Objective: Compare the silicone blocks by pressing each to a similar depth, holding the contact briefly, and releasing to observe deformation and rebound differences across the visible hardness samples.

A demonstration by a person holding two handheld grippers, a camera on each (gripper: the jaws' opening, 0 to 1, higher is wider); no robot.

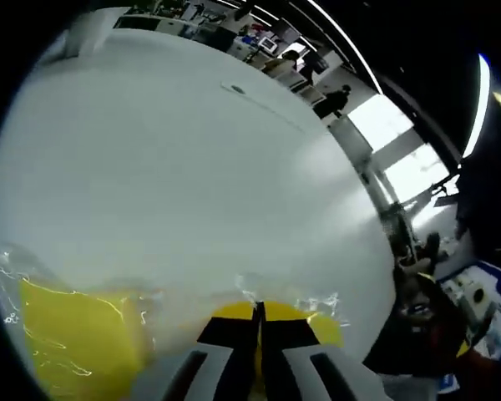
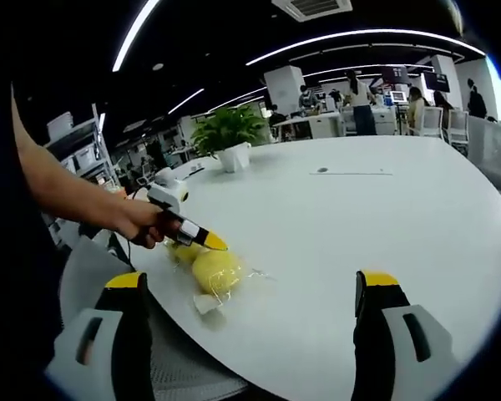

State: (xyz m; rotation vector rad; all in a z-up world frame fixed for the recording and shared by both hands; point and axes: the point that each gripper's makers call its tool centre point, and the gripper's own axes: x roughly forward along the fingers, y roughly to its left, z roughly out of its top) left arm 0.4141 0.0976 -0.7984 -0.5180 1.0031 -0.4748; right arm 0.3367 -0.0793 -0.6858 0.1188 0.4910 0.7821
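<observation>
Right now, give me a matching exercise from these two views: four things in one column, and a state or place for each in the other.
Things:
1. left gripper
2. right gripper
3. potted plant
4. yellow block

States or places:
A. wrapped in clear plastic near the table edge
B. wide open, holding nothing
C. shut, tip down at the yellow block
D. standing at the table's far side

Pairs: 1-C, 2-B, 3-D, 4-A

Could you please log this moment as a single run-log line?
left gripper: shut, tip on yellow block | right gripper: open, held back over table | wrap around block | phase: pressing
</observation>
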